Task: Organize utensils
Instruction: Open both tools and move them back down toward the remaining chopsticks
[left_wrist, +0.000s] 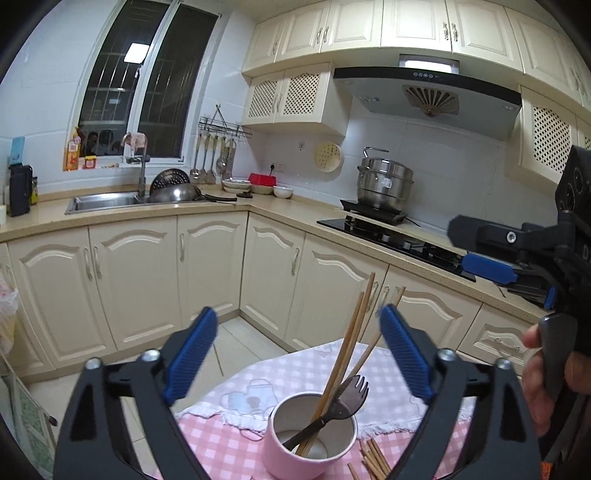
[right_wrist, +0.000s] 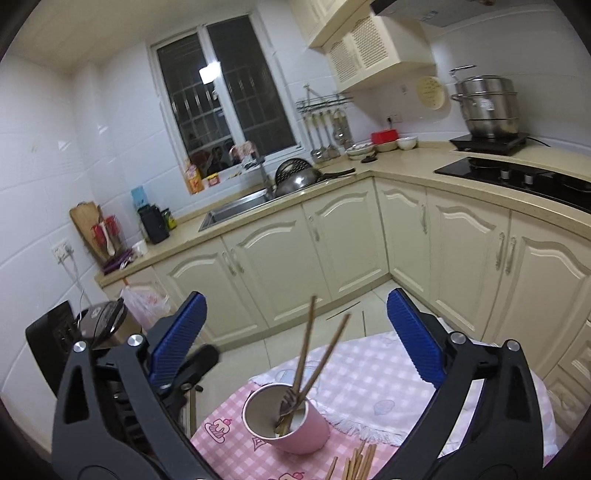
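Observation:
A pink cup (left_wrist: 295, 456) stands on the table's pink checked cloth (left_wrist: 221, 446). It holds several wooden chopsticks (left_wrist: 351, 343) and a black spork (left_wrist: 352, 387). My left gripper (left_wrist: 297, 314) hangs open above and behind the cup, with nothing between its blue pads. More chopsticks (left_wrist: 373, 461) lie loose on the cloth to the cup's right. In the right wrist view the cup (right_wrist: 303, 435) with its chopsticks (right_wrist: 306, 350) sits below my right gripper (right_wrist: 297, 297), which is open and holds nothing. The loose chopsticks (right_wrist: 354, 461) lie at the bottom edge.
My right gripper (left_wrist: 484, 254) and a hand (left_wrist: 535, 384) fill the right side of the left wrist view. Cream cabinets (left_wrist: 129, 280) and a counter with a sink (left_wrist: 103, 201), a hob (left_wrist: 391, 236) and a steel pot (left_wrist: 384, 181) ring the floor. A black chair (right_wrist: 48, 339) stands left.

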